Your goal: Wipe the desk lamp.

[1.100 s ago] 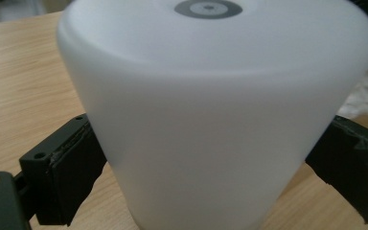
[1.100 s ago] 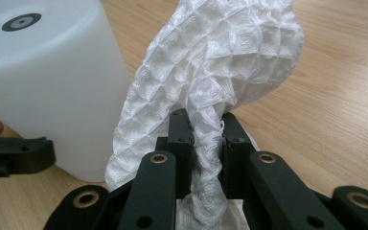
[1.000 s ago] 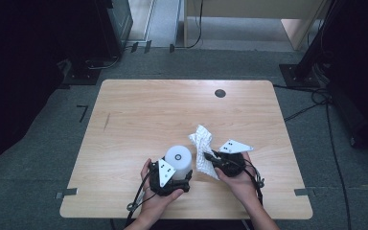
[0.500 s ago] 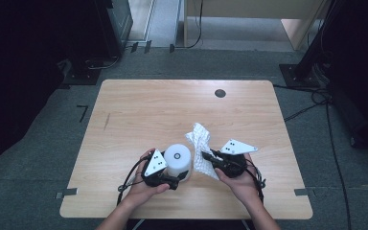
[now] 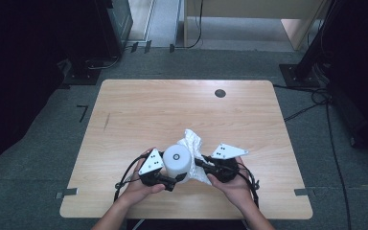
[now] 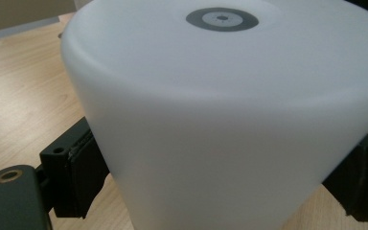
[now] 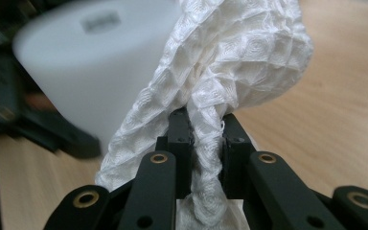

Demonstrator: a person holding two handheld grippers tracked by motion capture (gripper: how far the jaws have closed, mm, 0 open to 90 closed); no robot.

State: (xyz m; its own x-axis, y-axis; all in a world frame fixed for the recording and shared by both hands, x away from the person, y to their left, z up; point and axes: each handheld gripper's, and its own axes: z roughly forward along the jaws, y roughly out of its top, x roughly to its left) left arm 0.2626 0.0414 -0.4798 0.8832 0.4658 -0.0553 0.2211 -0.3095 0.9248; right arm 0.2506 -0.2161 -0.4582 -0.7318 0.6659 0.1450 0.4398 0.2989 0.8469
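Cloth pinched in right tongs — beside cylinder (left-held).

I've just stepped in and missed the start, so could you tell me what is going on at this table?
A person at a wooden table works with a handheld gripper in each hand. The left gripper clamps a white cylinder between its jaws, one pad on each side. The right gripper is shut on a bunched white waffle-textured cloth, held right beside the cylinder near the table's front edge. It looks as if the cloth is meant for wiping the cylinder.
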